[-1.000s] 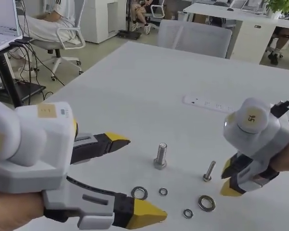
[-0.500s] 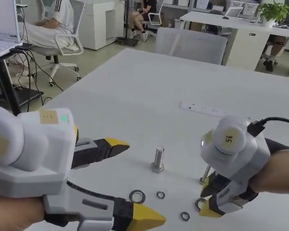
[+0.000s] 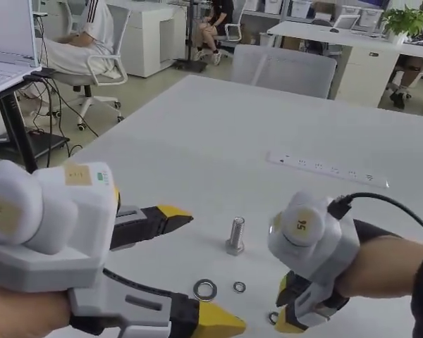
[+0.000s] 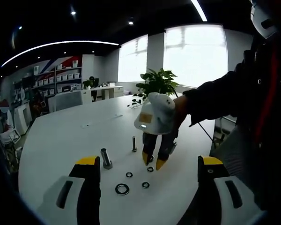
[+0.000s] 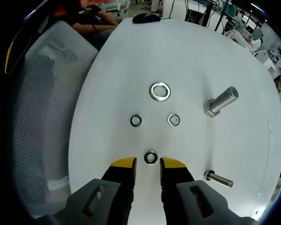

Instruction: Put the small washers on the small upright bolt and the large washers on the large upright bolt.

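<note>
The large upright bolt (image 3: 235, 236) stands mid-table, with a large washer (image 3: 205, 289) and a small washer (image 3: 239, 286) lying in front of it. My right gripper (image 3: 295, 322) points down at the table to the right of them. Its jaws are slightly apart and its tips (image 5: 149, 163) straddle another washer (image 5: 151, 157) that lies flat. The small upright bolt (image 5: 218, 178) stands just beside that gripper. Farther off lie two small washers (image 5: 136, 120) (image 5: 173, 120) and the large washer (image 5: 159, 91). My left gripper (image 3: 197, 271) hovers wide open and holds nothing, at the near left.
A white power strip (image 3: 328, 169) lies across the table farther back. The table edge runs along the left, with a laptop stand (image 3: 14, 105) and cables beyond it. Office chairs (image 3: 285, 70) and seated people are behind the table.
My right gripper has moved left and down toward the washers, and its tips now sit around one washer. In the head view it now covers the small bolt. The left gripper has stayed put.
</note>
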